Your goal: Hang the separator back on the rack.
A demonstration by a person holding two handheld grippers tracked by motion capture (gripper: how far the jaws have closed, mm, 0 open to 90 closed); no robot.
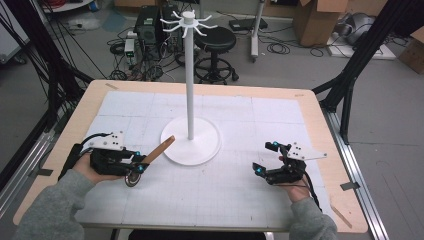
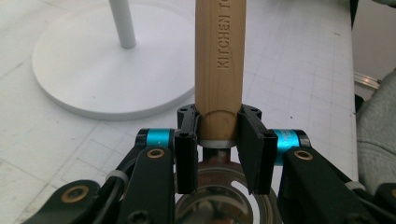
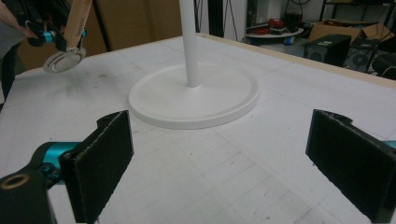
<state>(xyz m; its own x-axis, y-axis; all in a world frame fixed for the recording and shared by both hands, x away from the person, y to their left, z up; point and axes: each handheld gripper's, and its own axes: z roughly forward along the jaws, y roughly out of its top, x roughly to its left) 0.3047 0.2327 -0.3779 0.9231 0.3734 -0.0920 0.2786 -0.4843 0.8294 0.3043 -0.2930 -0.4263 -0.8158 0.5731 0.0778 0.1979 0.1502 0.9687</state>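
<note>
Left gripper [image 1: 141, 163] is clamping the wooden handle [image 2: 219, 60] of a kitchen strainer [image 1: 133, 178] near its metal ring, holding it off the mat, handle pointing toward the rack base [image 1: 190, 141]. Step in hand looks like carrying the utensil to hang it. Next move is likely calling for lifting well up to the hooks [image 1: 188, 22] atop the pole [image 1: 190, 85]; the pole itself is standing in the way. Right gripper [image 1: 267, 158] is idling with jaws wide, empty, over the gridded mat [image 1: 225, 180].
</note>
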